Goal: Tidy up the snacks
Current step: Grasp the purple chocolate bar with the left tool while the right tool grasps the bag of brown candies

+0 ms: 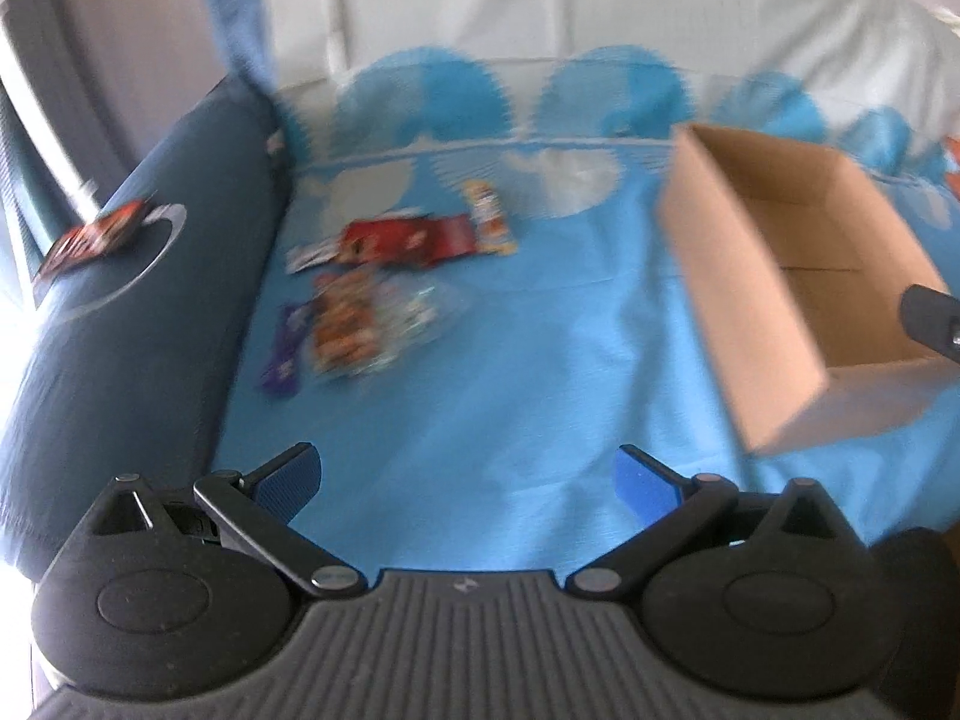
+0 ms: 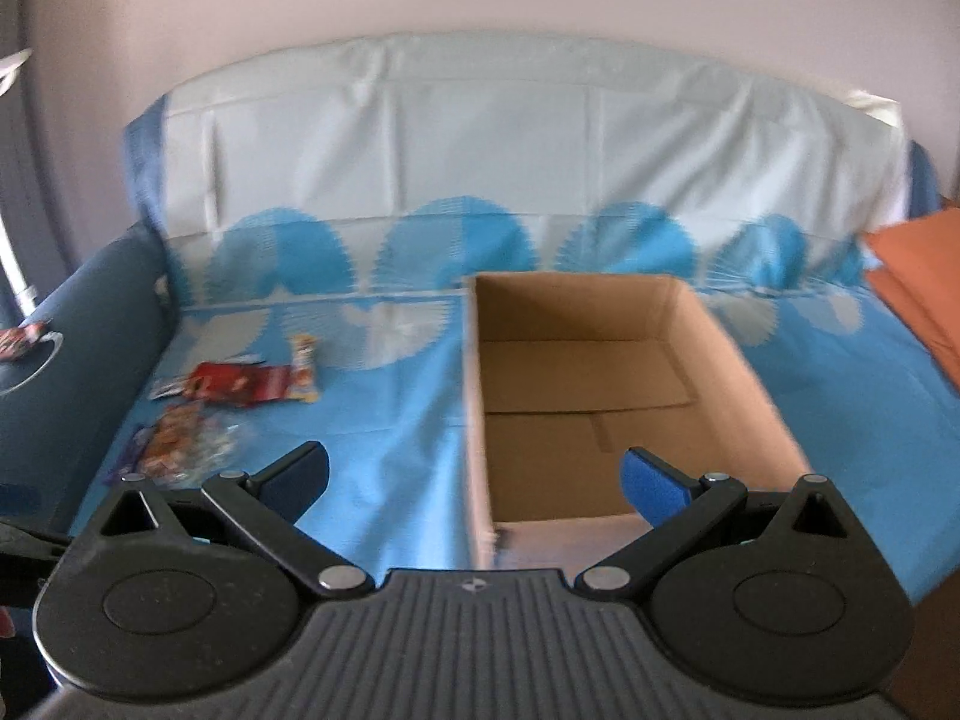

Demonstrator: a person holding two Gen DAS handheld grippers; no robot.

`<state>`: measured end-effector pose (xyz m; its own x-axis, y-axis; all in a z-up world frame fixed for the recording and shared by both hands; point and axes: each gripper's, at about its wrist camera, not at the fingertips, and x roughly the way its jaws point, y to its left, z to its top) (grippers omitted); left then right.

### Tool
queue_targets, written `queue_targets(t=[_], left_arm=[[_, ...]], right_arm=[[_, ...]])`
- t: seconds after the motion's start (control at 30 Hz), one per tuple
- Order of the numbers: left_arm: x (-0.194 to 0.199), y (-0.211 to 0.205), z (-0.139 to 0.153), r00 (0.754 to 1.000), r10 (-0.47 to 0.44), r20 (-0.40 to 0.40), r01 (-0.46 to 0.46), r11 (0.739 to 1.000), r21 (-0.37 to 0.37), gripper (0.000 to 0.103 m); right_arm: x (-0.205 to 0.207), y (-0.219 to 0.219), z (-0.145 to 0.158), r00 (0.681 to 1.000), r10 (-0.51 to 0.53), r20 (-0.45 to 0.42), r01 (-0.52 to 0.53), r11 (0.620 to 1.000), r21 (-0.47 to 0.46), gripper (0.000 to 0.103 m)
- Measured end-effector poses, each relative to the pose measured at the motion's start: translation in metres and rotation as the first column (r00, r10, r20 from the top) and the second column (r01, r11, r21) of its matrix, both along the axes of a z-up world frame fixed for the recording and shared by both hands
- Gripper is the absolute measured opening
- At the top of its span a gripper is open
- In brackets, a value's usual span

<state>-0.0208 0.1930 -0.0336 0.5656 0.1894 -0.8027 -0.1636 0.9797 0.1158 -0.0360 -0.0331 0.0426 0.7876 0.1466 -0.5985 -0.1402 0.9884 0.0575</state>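
Several snack packets lie in a pile on the blue cloth: a red packet [image 1: 408,239] [image 2: 237,385], an orange-patterned clear bag [image 1: 354,318] [image 2: 180,441], a purple bar [image 1: 287,351] and a small upright wrapper [image 1: 489,222] [image 2: 305,367]. An open cardboard box [image 1: 798,294] [image 2: 600,396] stands empty to their right. My left gripper [image 1: 471,480] is open, hovering over bare cloth short of the pile. My right gripper [image 2: 477,483] is open at the box's near left edge, nothing between its fingers. Its dark tip [image 1: 930,312] shows over the box in the left wrist view.
A dark blue bolster [image 1: 132,312] [image 2: 78,360] runs along the left, with another snack packet [image 1: 90,240] [image 2: 18,342] on top. A white-covered backrest [image 2: 528,144] rises behind. An orange cushion [image 2: 918,288] lies at the far right. Both views are motion-blurred.
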Motion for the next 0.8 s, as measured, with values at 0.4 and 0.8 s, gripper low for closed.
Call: queue_targets(t=[0.4,0.8], left_arm=[[-0.007,0.139,-0.052,0.954,0.284,-0.091,-0.284,0.959,0.019,0.103],[-0.014,0.196,-0.098,0.918,0.345,-0.196,-0.350,0.937,0.014,0.103]], right_arm=[[0.066,0.126,-0.038,0.949,0.290,-0.119,-0.280,0.955,0.098,0.103],[0.172,0.319,-0.132,0.829,0.489,-0.272,-0.488,0.869,0.077,0.103]])
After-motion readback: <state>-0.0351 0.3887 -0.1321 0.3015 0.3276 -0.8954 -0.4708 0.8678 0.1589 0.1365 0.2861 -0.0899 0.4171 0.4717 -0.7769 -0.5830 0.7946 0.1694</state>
